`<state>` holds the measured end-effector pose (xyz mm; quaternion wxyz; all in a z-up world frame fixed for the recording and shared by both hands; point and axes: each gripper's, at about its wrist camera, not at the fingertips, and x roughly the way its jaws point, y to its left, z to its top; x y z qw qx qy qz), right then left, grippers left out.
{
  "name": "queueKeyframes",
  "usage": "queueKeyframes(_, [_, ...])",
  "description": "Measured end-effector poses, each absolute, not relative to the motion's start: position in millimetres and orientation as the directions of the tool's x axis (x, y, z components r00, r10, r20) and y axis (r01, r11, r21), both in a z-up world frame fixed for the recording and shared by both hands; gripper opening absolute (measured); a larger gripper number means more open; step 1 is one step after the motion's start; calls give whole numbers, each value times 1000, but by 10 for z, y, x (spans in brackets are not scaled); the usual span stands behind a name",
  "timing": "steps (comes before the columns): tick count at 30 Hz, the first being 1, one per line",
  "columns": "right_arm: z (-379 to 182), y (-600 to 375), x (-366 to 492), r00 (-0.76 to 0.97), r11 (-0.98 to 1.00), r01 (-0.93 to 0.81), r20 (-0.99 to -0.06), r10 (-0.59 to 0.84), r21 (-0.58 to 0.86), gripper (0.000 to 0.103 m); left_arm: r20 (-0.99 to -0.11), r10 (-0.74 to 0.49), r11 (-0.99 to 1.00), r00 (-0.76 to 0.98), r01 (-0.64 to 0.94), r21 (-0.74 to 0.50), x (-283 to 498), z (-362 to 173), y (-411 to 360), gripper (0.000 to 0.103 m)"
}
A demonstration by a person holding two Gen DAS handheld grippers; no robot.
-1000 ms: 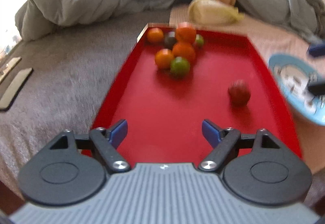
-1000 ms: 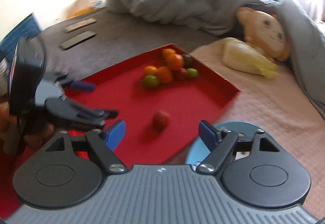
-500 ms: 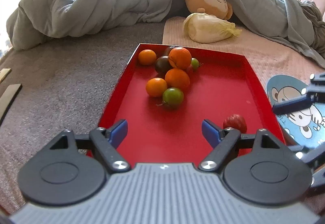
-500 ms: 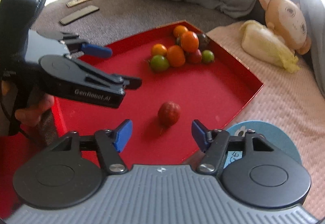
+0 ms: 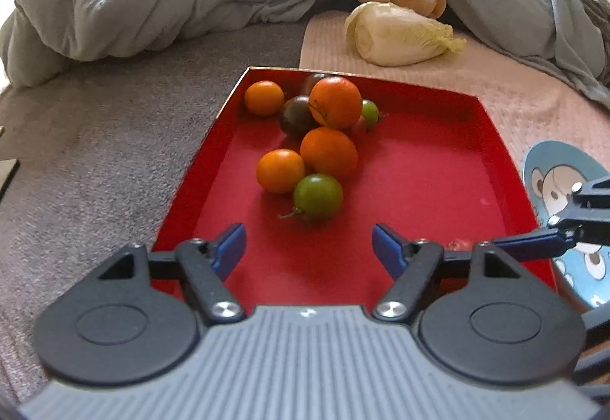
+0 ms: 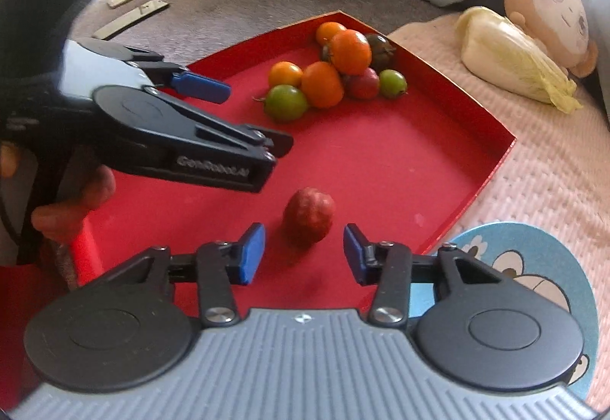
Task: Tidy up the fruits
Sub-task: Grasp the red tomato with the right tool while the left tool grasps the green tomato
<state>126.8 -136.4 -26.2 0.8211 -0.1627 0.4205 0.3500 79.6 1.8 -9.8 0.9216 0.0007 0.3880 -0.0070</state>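
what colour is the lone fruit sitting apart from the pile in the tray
Dark red. The lone fruit shows best in the right wrist view.

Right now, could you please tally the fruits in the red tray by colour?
In the red tray:
Orange fruits: 4
Green fruits: 2
Dark fruits: 2, one of them mostly hidden behind the pile
Red fruits: 2, one in the pile and one lying alone
Total: 10

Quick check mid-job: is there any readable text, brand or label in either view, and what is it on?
"GenRobot.AI": raised lettering on the side of the left gripper, blurred, so a likely reading only.
Small logo on each gripper's grey body: too small to read.
Plate: cartoon picture, no words.
Nothing else carries text.
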Motion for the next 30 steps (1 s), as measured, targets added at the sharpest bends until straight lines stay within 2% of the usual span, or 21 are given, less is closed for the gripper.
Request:
queueKeyframes(7, [-248, -1318, 1309, 394, 705, -708, -807, 439, 37, 51, -721, -10, 1000, 693, 19, 5, 907, -110, 15, 72])
queueKeyframes(10, [-261, -1290, 1298, 397, 697, -716, -812, 428, 17, 51, -731, -5, 1000, 682, 18, 10, 974, -140, 24, 61])
queueKeyframes(14, [-284, -1259, 1322, 392, 693, -721, -822, 412, 4, 47, -726, 5, 999, 688, 24, 30, 998, -153, -2, 57])
queueKeyframes(19, [-279, -1217, 1350, 398, 691, -722, -824, 402, -12, 45, -719, 4, 998, 695, 37, 41, 988, -154, -23, 42])
queueKeyframes(23, [-266, -1178, 1330, 415, 684, -728, -822, 389, -44, 37, -715, 3, 999, 699, 36, 39, 975, -155, -14, 40])
queueKeyframes(27, [-268, -1187, 1329, 421, 682, -729, -825, 377, -61, 37, -711, 5, 998, 703, 40, 47, 954, -157, -29, 38])
queueKeyframes(28, [-270, -1188, 1328, 422, 682, -728, -826, 374, -62, 37, -710, 8, 998, 704, 38, 50, 953, -154, -35, 27])
queueKeyframes(30, [-267, -1197, 1337, 423, 686, -725, -827, 371, -63, 37, -710, 0, 998, 704, 44, 44, 954, -150, -38, 27])
